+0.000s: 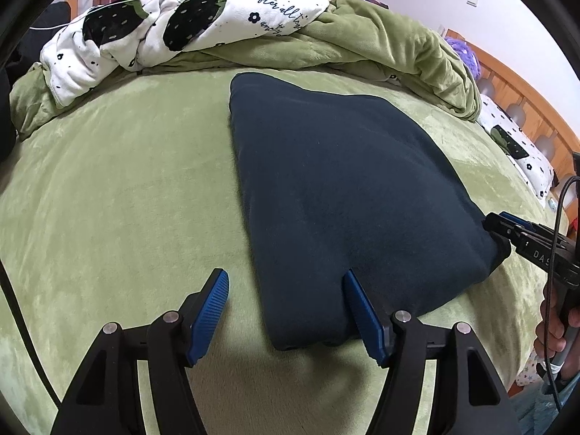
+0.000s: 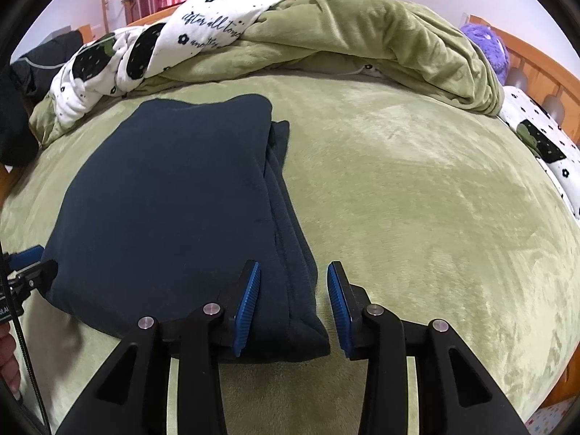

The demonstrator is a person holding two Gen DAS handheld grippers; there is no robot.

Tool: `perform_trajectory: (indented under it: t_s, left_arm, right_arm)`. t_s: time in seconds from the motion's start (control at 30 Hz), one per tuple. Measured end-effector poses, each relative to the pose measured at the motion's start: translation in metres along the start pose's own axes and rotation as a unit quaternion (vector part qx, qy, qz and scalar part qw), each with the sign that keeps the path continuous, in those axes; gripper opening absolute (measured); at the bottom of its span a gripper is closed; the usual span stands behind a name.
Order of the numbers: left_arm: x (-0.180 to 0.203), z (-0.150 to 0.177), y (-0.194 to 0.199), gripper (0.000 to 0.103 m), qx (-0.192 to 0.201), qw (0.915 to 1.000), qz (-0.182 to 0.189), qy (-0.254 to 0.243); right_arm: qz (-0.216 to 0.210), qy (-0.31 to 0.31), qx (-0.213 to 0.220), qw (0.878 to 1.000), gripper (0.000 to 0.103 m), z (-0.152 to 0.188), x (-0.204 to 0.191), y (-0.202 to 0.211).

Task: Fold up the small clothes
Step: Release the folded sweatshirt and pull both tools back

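Nearest, the left gripper (image 1: pixel 286 286) stood open, straddling the near left corner of the folded navy garment (image 1: pixel 348 188). The right gripper (image 2: pixel 293 279) also stood open around the garment's near right corner. The garment lay flat on the green bed (image 2: pixel 417 188), with a rumpled quilt (image 2: pixel 362 36) beyond.
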State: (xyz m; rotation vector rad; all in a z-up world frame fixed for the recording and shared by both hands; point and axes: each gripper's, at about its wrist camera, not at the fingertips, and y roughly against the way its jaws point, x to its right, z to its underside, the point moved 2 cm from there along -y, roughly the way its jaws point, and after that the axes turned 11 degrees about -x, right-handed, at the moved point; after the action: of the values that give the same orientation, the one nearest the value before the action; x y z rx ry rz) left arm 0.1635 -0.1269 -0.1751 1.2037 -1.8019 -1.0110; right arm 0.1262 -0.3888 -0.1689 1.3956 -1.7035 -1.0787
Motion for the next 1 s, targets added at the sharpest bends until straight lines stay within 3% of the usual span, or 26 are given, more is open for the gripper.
perform_trajectory:
  t_s: [0.27,0.5,0.8,0.93,1.0]
  left_arm:
    - [0.002,0.004,0.031,0.064,0.021,0.9997,-0.011,0.005]
    - [-0.002,0.019,0.083,0.064,0.063,0.9977,-0.020,0.014]
    - [-0.008,0.053,0.158,0.065,0.122,0.9918,-0.035,0.014]
    - [-0.007,0.065,0.179,0.065,0.134,0.9902,-0.034,0.020]
    - [-0.004,0.073,0.187,0.071,0.143,0.9888,-0.039,0.019]
  right_arm:
    - [-0.019,-0.024,0.017,0.999,0.039,-0.003,0.002,0.027]
    - [-0.024,-0.015,0.048,0.998,0.044,0.003,-0.012,0.069]
    - [-0.017,-0.007,0.052,0.998,0.052,0.041,-0.020,0.112]
    - [-0.016,-0.013,0.058,0.998,0.062,0.066,-0.021,0.132]
    - [-0.013,-0.016,0.064,0.998,0.069,0.076,-0.021,0.142]
